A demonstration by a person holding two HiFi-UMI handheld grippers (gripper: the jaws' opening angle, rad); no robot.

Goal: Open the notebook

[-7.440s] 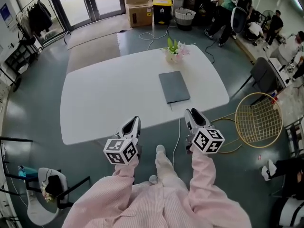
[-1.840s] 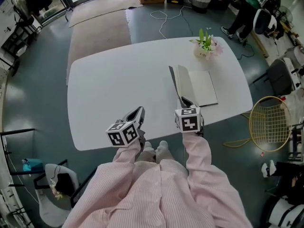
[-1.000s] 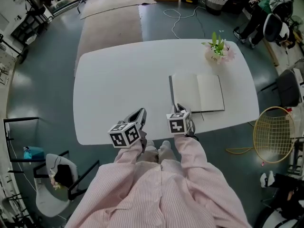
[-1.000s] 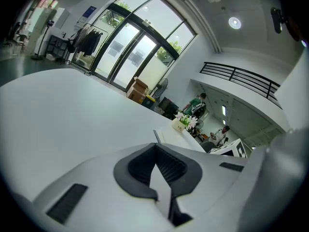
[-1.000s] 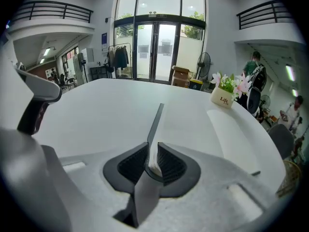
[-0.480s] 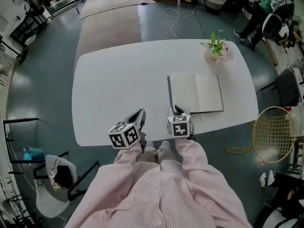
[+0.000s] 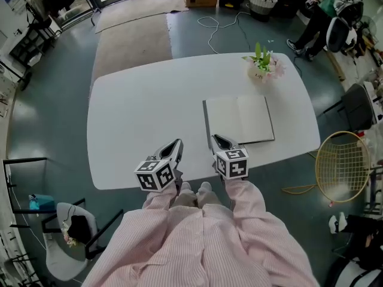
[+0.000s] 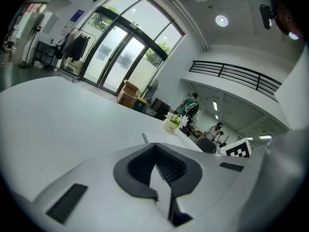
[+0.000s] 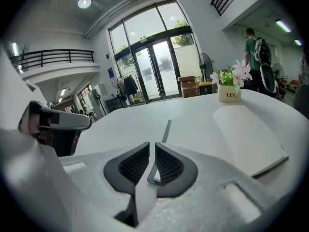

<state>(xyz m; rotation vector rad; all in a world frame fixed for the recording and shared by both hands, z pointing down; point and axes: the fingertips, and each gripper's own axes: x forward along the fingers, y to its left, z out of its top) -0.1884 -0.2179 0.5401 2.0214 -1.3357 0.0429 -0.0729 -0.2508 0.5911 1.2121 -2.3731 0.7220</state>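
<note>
The notebook (image 7: 239, 120) lies open and flat on the white table (image 7: 137, 112), showing blank pages (image 9: 241, 134); its dark cover edge (image 7: 205, 121) runs along the left side. My right gripper (image 7: 216, 140) hovers just short of the notebook's near left corner. Its jaws (image 9: 151, 146) have just been closing and stand a narrow slit apart with nothing between them. My left gripper (image 7: 176, 143) is over the table's near edge, left of the notebook, and its pads (image 8: 155, 146) meet with nothing in them.
A small pot of flowers (image 7: 260, 67) stands beyond the notebook at the table's far right. A gold wire hoop (image 7: 336, 166) rests on the floor to the right. A chair (image 7: 66, 232) is at the lower left. People stand at the back right.
The cover, upright earlier, now lies flat and the notebook stays open. My right gripper has lifted a little off the near left corner and rolled. The left gripper has barely shifted.
</note>
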